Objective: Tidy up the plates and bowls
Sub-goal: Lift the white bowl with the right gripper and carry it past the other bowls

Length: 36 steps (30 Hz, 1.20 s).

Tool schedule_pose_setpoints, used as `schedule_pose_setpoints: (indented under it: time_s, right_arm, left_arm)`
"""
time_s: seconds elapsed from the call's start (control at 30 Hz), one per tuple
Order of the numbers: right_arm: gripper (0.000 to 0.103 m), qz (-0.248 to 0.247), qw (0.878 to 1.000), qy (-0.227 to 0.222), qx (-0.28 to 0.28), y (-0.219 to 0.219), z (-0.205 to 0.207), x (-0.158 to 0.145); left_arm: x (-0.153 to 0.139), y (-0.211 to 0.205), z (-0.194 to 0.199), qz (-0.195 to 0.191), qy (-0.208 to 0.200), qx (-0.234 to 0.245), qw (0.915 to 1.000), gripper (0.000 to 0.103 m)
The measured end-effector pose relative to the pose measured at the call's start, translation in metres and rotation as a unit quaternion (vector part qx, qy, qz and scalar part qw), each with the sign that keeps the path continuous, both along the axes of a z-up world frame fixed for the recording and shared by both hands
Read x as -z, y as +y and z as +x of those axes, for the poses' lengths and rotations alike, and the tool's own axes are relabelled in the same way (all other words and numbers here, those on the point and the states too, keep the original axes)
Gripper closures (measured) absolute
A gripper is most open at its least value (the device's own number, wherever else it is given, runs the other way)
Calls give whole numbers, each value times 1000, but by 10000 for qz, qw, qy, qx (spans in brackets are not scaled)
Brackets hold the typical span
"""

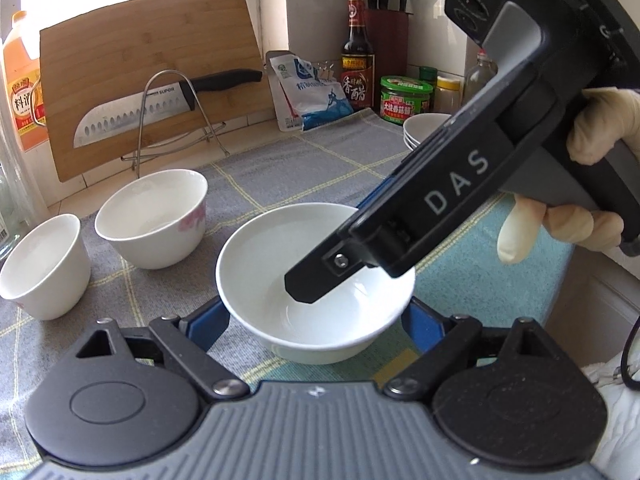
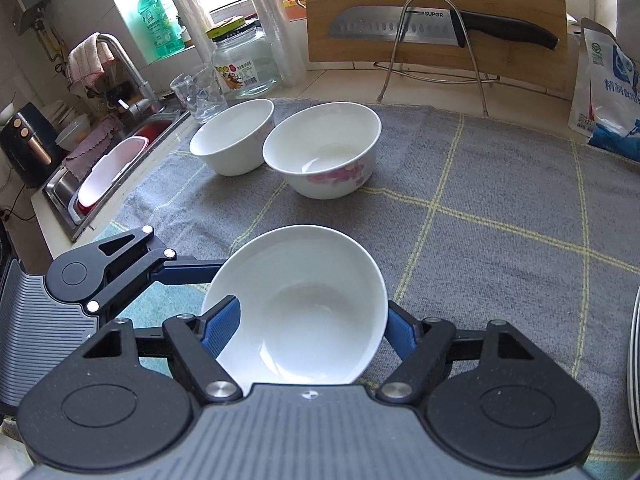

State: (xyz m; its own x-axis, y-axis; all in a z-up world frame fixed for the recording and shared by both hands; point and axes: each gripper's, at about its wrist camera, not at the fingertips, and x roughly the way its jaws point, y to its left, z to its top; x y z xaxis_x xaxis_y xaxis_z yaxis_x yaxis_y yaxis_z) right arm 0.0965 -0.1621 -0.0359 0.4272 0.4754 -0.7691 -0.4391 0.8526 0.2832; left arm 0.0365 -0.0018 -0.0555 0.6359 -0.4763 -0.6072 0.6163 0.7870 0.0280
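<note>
Gripping the plain white bowl (image 1: 276,248) from both sides with my left fingers (image 1: 208,328), blue pads snug against its outer wall, so that hand is clenched on it. The bowl is upright and empty, low over the grey checked cloth (image 2: 500,208) that covers the bench (image 2: 344,80), near the front edge. I honestly can't say if its foot is touching the cloth or just clear of it.

The right one's trickier. From the right wrist camera, one of the right fingers (image 2: 222,328) sits inside the bowl while the other is outside the rim on the opposite side. From the left camera you can see the black tip dipping into the bowl, with my gloved hand (image 1: 600,124) on the handle. Whether that pair is actually squeezing anything, can't tell.

Further back on the cloth are two more bowls side by side, nearly touching: the flowered bowl (image 2: 324,156) with pink blossoms, and a plain bowl (image 2: 232,136) nearer the sink (image 2: 60,196). Both are upright and well apart from the one I've got. Off to the right there's a stack of white dishes (image 1: 424,128) by the jars. A cutting board (image 2: 432,12) leans against the wall with a knife (image 2: 400,26) in a wire rack in front of it.
</note>
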Motion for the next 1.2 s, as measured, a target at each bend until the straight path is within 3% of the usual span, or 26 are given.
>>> schedule_pose_setpoints:
  time_s: [0.47,0.63,0.83,1.03,1.2]
  right_arm:
    - [20,-68,10000,12,-40,-2,-4,6]
    - [0,-169,9996,-226,-18,0,-6,1]
    - [0,-256,9990,-356,-26,0,-6,-6]
    - [0,-484,9955,-795,-153,5,-4,-21]
    - [0,-503,9932,-1032,-203,9,12,-34]
  left_arm:
    - [4,-5,-3,-48,133,-27,9999,11]
    - [5,-4,-3,-118,140,-31,9998,8]
    - [1,9,-8,-172,230,-14,9996,4]
    - [-14,34,-6,-282,162,-317,9990,4]
    - [-21,49,12,-222,-96,-875,9959,3]
